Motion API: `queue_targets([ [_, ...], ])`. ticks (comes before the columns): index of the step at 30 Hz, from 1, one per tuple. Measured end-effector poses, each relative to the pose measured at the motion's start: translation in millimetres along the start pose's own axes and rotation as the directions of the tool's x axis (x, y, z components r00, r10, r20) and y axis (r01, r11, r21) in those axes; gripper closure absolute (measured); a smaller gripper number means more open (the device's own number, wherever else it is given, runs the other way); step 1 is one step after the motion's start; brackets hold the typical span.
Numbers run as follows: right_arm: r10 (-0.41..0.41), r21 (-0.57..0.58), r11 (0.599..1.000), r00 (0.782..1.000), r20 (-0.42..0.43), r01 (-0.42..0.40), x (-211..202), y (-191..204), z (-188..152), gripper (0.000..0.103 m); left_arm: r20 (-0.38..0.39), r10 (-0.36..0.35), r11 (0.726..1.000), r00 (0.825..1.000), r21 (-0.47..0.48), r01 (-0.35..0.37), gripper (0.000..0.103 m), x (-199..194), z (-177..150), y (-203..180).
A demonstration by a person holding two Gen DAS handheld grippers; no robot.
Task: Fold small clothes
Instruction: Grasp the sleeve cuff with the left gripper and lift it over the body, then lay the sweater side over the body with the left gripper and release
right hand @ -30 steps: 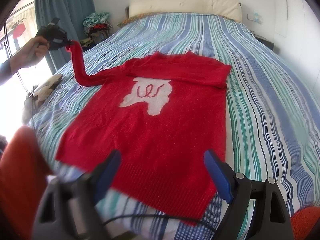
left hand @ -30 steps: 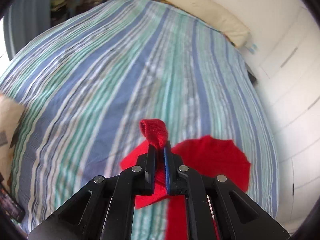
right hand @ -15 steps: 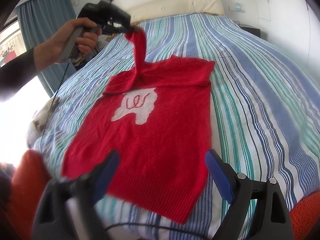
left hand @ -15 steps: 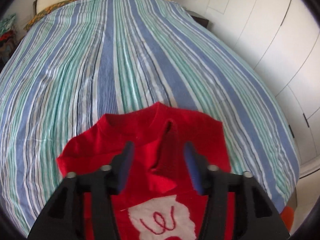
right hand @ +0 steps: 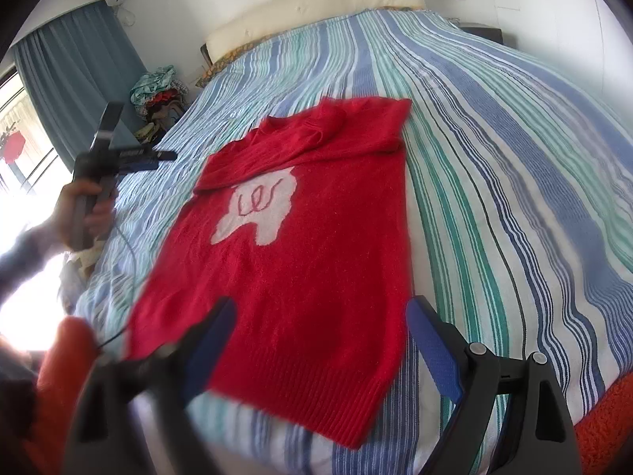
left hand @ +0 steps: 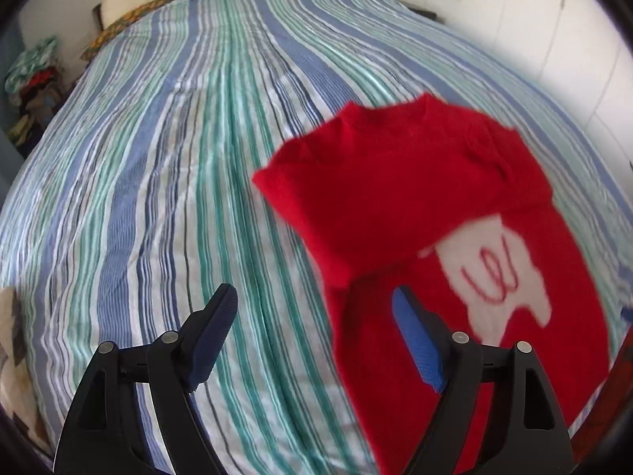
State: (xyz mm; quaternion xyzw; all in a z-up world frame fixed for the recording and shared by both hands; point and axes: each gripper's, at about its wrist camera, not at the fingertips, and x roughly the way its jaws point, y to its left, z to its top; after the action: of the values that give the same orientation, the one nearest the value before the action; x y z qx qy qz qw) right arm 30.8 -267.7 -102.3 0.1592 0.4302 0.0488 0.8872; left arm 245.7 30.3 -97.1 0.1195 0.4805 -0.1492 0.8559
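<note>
A small red sweater (right hand: pixel 316 245) with a white patch (right hand: pixel 257 209) on its front lies flat on the striped bed (right hand: pixel 514 158). Both sleeves are folded in across its chest, just below the neck. It also shows in the left wrist view (left hand: pixel 415 198). My left gripper (left hand: pixel 312 336) is open and empty, above the bed to the left of the sweater; it also shows at the left of the right wrist view (right hand: pixel 130 156). My right gripper (right hand: pixel 322 340) is open and empty, above the sweater's hem.
A cream headboard cushion (right hand: pixel 316 4) runs along the far end of the bed. A pile of clothes (right hand: pixel 162 91) sits by the blue curtain (right hand: pixel 79 79). Orange fabric (right hand: pixel 67 356) lies at the near edge. White wardrobe doors (left hand: pixel 585 39) stand to the right.
My left gripper carried the left sleeve over the sweater's chest, opened and let it go, then drew back to the left. The sleeve now lies folded across the chest.
</note>
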Motion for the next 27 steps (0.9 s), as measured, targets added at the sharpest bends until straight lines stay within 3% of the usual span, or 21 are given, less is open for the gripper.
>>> queue_targets([
  [3, -0.005, 0.013, 1.0, 1.0, -0.022, 0.005, 7.1, -1.9, -0.1, 0.016, -0.007, 0.1, 0.99, 0.995, 0.097, -0.099, 0.02, 23.2, -15.2, -26.2],
  [7, -0.021, -0.002, 1.0, 0.999, -0.033, 0.021, 10.7, 2.0, -1.2, 0.016, 0.021, 0.234, 0.972, 0.972, 0.008, -0.234, 0.021, 57.7, -1.7, -25.7],
  [8, -0.027, -0.01, 1.0, 0.999, -0.033, 0.027, 10.5, 3.5, -1.8, 0.016, 0.027, 0.242, 0.97, 0.97, -0.036, -0.241, 0.039, 62.8, -0.3, -19.9],
  [9, -0.033, -0.016, 0.999, 0.999, -0.031, 0.032, 10.1, 4.3, -2.0, 0.016, 0.034, 0.227, 0.971, 0.973, -0.086, -0.223, 0.088, 66.5, -1.6, -11.8],
  [10, -0.038, -0.021, 0.999, 0.999, -0.027, 0.037, 8.9, 5.2, -2.1, 0.016, 0.018, 0.179, 0.973, 0.984, -0.15, -0.174, 0.095, 70.7, -4.7, -1.0],
  [12, -0.046, -0.024, 0.999, 0.999, -0.017, 0.045, 6.0, 5.4, -2.1, 0.016, 0.034, 0.171, 0.957, 0.985, -0.242, -0.158, 0.097, 68.5, -16.6, 10.9],
  [17, -0.054, -0.031, 0.998, 0.998, -0.026, 0.053, 6.0, 5.0, 1.4, 0.016, 0.03, 0.166, 0.949, 0.986, -0.275, -0.152, 0.098, 68.2, -28.1, 11.7],
  [20, -0.014, -0.073, 0.997, 0.997, -0.075, 0.009, 9.4, 19.8, 17.6, 0.016, 0.029, 0.154, 0.946, 0.988, -0.291, -0.139, 0.095, 69.6, -29.2, 12.9],
  [23, 0.156, 0.004, 0.988, 0.982, -0.109, -0.157, 16.2, 39.1, 66.3, 0.016, 0.049, 0.16, 0.952, 0.986, -0.273, -0.141, 0.094, 70.4, -33.5, 10.9],
  [25, 0.327, 0.109, 0.942, 0.94, -0.094, -0.317, 30.7, 51.6, 107.4, 0.014, 0.058, 0.164, 0.952, 0.985, -0.27, -0.142, 0.094, 69.9, -34.9, 9.7],
  [27, 0.437, 0.198, 0.887, 0.897, -0.064, -0.418, 61.9, 62.6, 145.2, 0.007, 0.063, 0.167, 0.952, 0.984, -0.272, -0.144, 0.094, 70.1, -35.6, 9.0],
])
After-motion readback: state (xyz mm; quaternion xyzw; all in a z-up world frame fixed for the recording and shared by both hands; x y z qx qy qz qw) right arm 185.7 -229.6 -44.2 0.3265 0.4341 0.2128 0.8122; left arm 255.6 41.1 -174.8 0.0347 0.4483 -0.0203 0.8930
